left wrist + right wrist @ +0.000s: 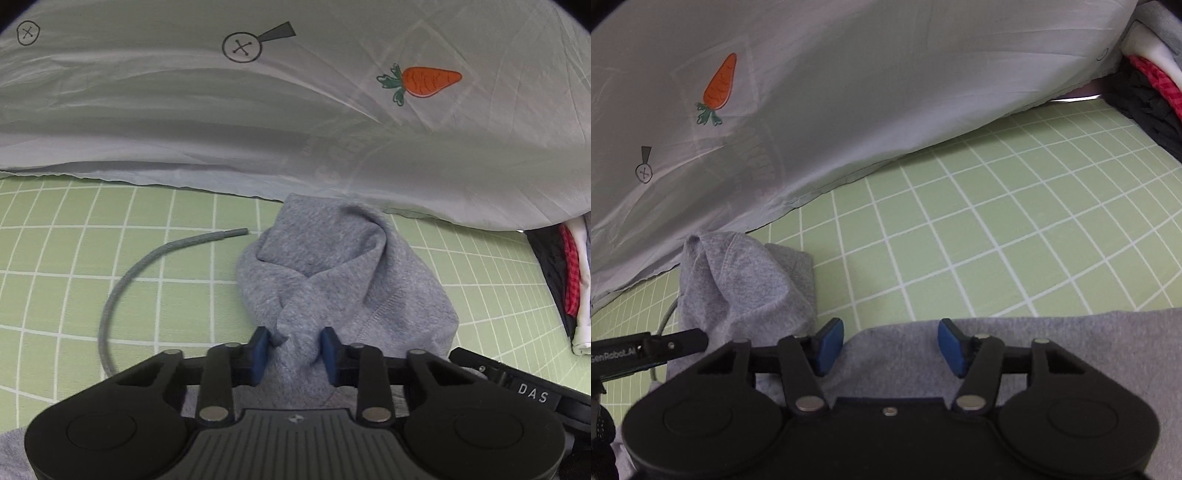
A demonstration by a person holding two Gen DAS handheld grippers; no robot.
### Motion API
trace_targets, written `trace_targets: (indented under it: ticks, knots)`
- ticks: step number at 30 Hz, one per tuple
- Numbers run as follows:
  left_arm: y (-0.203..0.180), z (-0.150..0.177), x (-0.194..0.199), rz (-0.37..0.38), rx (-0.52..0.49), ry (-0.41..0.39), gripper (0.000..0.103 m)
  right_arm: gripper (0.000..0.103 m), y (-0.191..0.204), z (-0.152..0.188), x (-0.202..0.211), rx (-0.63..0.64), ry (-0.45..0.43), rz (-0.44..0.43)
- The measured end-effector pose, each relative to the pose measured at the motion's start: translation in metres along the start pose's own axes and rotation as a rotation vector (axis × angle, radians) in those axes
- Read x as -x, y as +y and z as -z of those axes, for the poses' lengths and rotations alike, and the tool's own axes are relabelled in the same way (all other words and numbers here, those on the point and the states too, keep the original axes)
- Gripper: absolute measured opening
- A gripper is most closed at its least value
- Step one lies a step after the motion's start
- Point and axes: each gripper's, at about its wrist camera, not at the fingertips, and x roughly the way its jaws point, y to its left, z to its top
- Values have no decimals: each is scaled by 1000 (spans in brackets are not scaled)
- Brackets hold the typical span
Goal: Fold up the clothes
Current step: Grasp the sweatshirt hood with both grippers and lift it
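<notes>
Pale green surface (960, 236) ruled with a white grid, flat and wide, probably a bed sheet or mat. Behind it, a big pale grey pillow (258, 122) printed with an orange carrot (424, 82) and small crossed-circle marks (242, 47). At the far right edge, a heap of black, red-checked and white cloth (565, 288).

Readable writing: "DAS" in white on a black part (532, 393) at the lower right of the left wrist view; "GenRobot.AI" on the black bar (617, 358) of the other tool at the left of the right wrist view.

Grey sweatshirt (332, 266) bunched on the green surface just in front of the pillow, its grey cord (122, 295) curling out to the left. Left gripper (295, 354) pinching a fold of the sweatshirt between its blue pads (260, 354). Right gripper (890, 347) spread wide above a flat stretch of the same grey fabric, pads (829, 345) gripping nothing.
</notes>
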Motion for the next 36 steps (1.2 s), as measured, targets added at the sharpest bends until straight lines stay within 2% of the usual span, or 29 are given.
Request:
trace_targets:
  ticks: [2, 3, 5, 11, 17, 21, 25, 27, 29, 31, 34, 35, 36]
  knots:
    - [1, 3, 4, 9, -1, -9, 14, 31, 5, 2, 0, 28, 16, -18]
    - [2, 5, 7, 18, 2, -15, 13, 17, 7, 4, 0, 44, 23, -25]
    - [3, 8, 20, 23, 1, -31, 12, 1, 9, 7, 4, 77, 15, -35]
    - [6, 37, 82, 45, 29, -87, 11, 1, -2, 22, 58, 86, -70, -63]
    - [-3, 116, 160, 32, 1, -107, 11, 1, 3, 77, 139, 120, -115, -88]
    - [-1, 182, 181, 8, 9, -15, 11, 1, -4, 129, 173, 144, -74, -89]
    - [8, 238, 175, -35, 40, 133, 9, 0, -25, 182, 178, 162, 31, -74]
    - [13, 250, 175, -60, 77, 158, 9, 0, -33, 197, 175, 144, 86, -77]
    - [18, 251, 185, -42, 115, 122, 10, 1, -39, 201, 178, 133, 91, -83]
    - [21, 244, 198, -40, 149, 63, 12, 4, -40, 198, 185, 133, 57, -82]
    - [28, 237, 216, -51, 206, -6, 18, 25, -36, 187, 191, 137, 17, -89]
    - [32, 235, 222, -53, 228, -26, 22, 37, -34, 183, 192, 139, 6, -94]
    - [36, 232, 228, -55, 251, -47, 27, 40, -32, 180, 193, 141, -4, -98]
